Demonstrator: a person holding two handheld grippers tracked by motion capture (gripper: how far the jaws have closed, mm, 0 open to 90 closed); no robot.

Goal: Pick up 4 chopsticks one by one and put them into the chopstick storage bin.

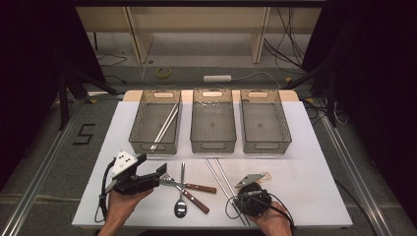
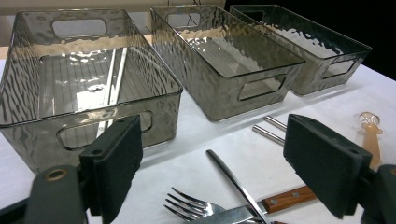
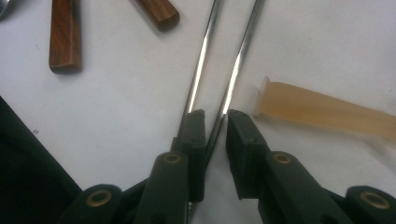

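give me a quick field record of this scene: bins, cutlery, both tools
bins: three clear bins in a row at the far side of the white table
left bin contents: a pair of metal chopsticks
middle and right bins: nothing seen inside
loose cutlery: fork, spoon, two wooden-handled pieces crossing
loose chopsticks: second metal pair on the table
right tool: jaws narrow, one chopstick between them, grip not certain
left tool: jaws wide apart above the fork, holding nothing
other: amber plastic piece beside the chopsticks
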